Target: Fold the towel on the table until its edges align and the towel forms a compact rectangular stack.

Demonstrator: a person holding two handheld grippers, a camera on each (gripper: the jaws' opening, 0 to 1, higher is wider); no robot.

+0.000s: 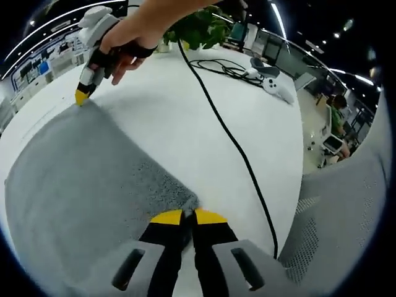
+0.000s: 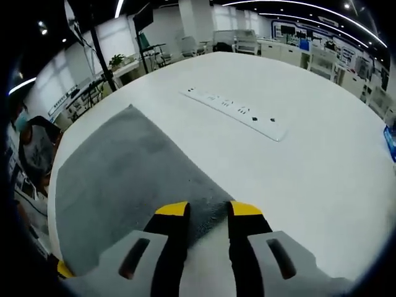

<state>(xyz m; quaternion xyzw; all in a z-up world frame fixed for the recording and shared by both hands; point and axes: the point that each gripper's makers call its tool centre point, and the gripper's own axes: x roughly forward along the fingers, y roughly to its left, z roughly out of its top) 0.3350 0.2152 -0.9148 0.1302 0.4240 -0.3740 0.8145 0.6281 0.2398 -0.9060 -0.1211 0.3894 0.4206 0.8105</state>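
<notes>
A grey towel (image 1: 80, 179) lies flat on the white round table (image 1: 185, 124). My left gripper (image 1: 189, 216) sits at the towel's near corner, its yellow-tipped jaws pressed together on the cloth edge. In the left gripper view a hand holds my right gripper (image 1: 82, 94) at the towel's far corner, tip down on the cloth. In the right gripper view the towel (image 2: 124, 173) spreads away to the left. There my right gripper (image 2: 208, 210) stands open, with the towel's corner lying between its two jaws.
A black cable (image 1: 235, 145) crosses the table beside the towel, leading to a white device (image 1: 273, 83) and a potted plant (image 1: 198, 28). A grey mesh chair (image 1: 346, 204) stands at the table's edge. A white power strip (image 2: 235, 111) lies beyond the towel. A person (image 2: 31, 148) sits nearby.
</notes>
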